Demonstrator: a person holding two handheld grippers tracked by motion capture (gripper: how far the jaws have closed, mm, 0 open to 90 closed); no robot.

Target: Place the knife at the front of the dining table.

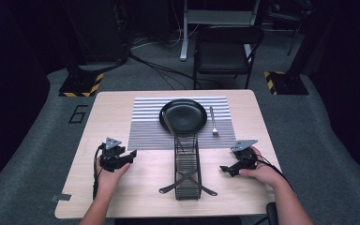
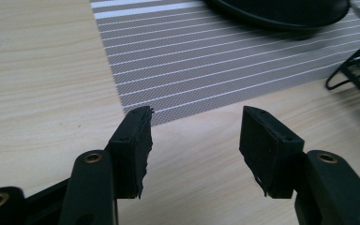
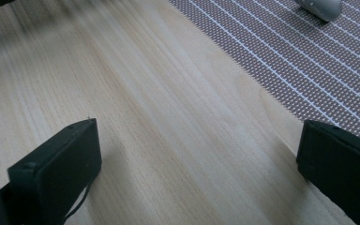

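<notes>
The rack [image 1: 187, 166] is a black wire basket, long and narrow, sitting dead centre on the worktop [image 1: 122, 187] in the lower middle of the high view, with a crossed pair of black utensils at its near end and a dark handle [image 1: 168, 123] leaning from its far end onto the plate [image 1: 183, 115]. Left tool [image 1: 132, 154] sits at lower left of that frame, well apart from the rack, jaws about half open with nothing between them; in the left gripper view the rack's corner [image 2: 356, 65] pokes in at the right edge. Right tool [image 1: 226, 168] is at lower right, just beside the rack, jaws spread wide over bare wood, holding nothing. The striped mat [image 1: 145, 126] lies beyond both, with a fork [image 1: 213, 122] right of the plate. Plenty of open wood either side of the rack; the near worktop edge is close behind the hands.
</notes>
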